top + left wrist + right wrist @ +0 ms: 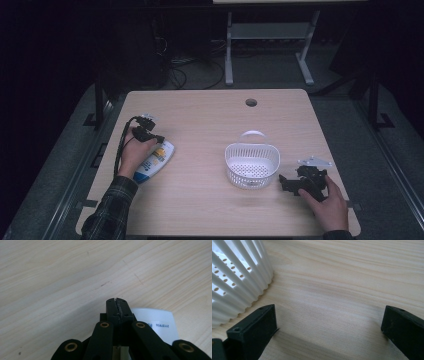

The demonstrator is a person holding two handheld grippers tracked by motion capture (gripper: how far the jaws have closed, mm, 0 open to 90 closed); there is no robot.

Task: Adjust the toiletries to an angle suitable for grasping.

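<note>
A white, blue and yellow tube [156,161] lies flat at the table's left, partly under a person's left hand. My left gripper [157,138] sits just over the tube's far end, jaws pressed together with nothing between them. In the left gripper view the shut tips [117,301] hover over bare wood, with the tube's white crimped end [157,325] just behind and to their right. A white slotted basket [251,165] with a handle stands right of centre, empty. My right gripper [284,181] rests on the table beside the basket's right side, jaws wide open [329,322], the basket wall [239,280] close by its left jaw.
The light wooden table [210,120] has a round cable hole [251,102] near its far edge. Dark floor, cables and a desk frame [270,35] lie beyond the table. Bare wood stretches between the tube and the basket.
</note>
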